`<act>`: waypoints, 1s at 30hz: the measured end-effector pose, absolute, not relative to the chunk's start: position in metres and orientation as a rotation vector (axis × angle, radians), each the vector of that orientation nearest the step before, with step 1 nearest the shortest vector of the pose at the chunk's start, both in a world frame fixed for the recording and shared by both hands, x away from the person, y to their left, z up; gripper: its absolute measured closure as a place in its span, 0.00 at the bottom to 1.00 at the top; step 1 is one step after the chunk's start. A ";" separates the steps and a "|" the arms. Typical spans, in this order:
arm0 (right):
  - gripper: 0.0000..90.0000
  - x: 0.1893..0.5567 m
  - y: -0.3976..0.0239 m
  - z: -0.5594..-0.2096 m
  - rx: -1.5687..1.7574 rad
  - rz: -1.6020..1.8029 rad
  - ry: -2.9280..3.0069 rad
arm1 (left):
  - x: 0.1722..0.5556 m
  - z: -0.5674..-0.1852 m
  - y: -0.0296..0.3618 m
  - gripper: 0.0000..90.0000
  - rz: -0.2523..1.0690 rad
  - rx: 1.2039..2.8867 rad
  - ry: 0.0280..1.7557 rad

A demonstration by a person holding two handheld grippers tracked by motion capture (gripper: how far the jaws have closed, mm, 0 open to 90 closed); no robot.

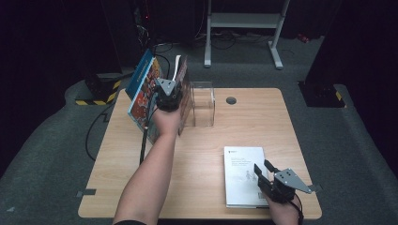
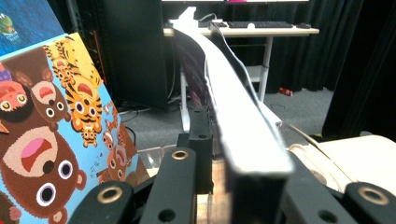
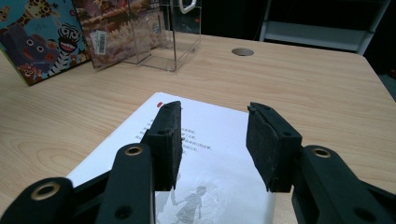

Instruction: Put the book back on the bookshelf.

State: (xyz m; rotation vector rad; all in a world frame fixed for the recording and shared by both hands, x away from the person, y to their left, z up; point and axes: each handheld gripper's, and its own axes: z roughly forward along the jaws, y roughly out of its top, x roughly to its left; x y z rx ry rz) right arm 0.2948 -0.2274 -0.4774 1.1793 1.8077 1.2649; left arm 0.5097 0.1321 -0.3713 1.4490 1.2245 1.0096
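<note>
1. We see a dark-covered book [image 2: 243,126] standing on edge at the far left part of the table [image 1: 197,159], its spine running away from us in the left gripper view, where it sits between the black jaws.
2. Our left gripper [image 1: 168,93] is closed on this book, the pads pressing its lower edge from both sides; no earlier look is at hand, so we speak only of the grip as it stands.
3. Just to the left of the held book leans a picture book [image 2: 51,135] with cartoon bears and tigers on a blue cover, tilted outward toward the table's left edge.
4. Just to the right of the held book stands a clear plastic holder [image 1: 202,104], open at the top; whether the book touches it we cannot tell.
5. Well apart, near the front right of the table, a white book [image 1: 243,174] lies flat, cover up, with small print and a grey figure on it.
6. Our right gripper [image 3: 212,142] hovers above that white book with its jaws parted and nothing between the pads.
7. A round grey grommet [image 1: 231,100] sits in the tabletop beyond the holder.
</note>
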 end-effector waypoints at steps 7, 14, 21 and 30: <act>0.61 0.295 -0.226 -0.479 1.173 1.269 1.810 | 0.513 -0.377 0.139 0.83 0.953 1.515 1.259; 0.61 0.295 -0.226 -0.479 1.175 1.262 1.811 | 0.512 -0.377 0.144 0.82 0.955 1.524 1.267; 0.61 0.295 -0.223 -0.480 1.168 1.258 1.818 | 0.507 -0.369 0.151 0.80 0.978 1.505 1.293; 0.61 0.296 -0.225 -0.479 1.181 1.261 1.810 | 0.506 -0.366 0.158 0.74 0.958 1.497 1.351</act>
